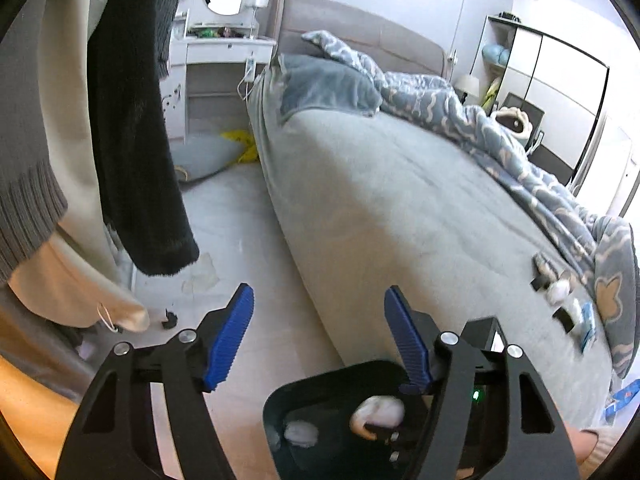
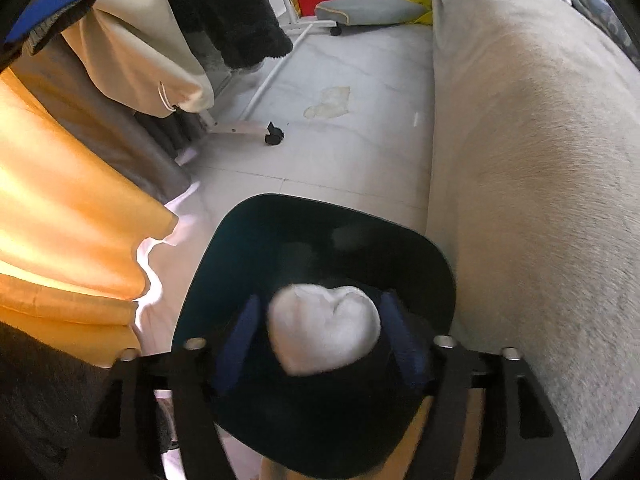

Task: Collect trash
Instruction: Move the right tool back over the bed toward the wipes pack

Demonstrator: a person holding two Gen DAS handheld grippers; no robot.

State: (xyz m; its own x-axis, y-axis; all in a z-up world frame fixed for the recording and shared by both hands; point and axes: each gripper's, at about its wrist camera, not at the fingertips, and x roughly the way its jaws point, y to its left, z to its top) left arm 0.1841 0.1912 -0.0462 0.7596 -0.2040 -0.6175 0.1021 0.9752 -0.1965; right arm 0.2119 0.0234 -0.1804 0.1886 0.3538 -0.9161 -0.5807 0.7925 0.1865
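A grey bed (image 1: 400, 216) is taking up most of the room, with a blue patterned duvet (image 1: 472, 120) lying bunched along its far side and small white scraps (image 1: 560, 292) sitting near its edge. On the pale tiled floor (image 2: 340, 152) beside it, a dark bin (image 2: 248, 240) is standing and a grey cushion (image 2: 368, 10) is lying.

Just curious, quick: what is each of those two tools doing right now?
Left tool: open, holding nothing.
Right tool: closed on a white tissue wad, above the dark bin.
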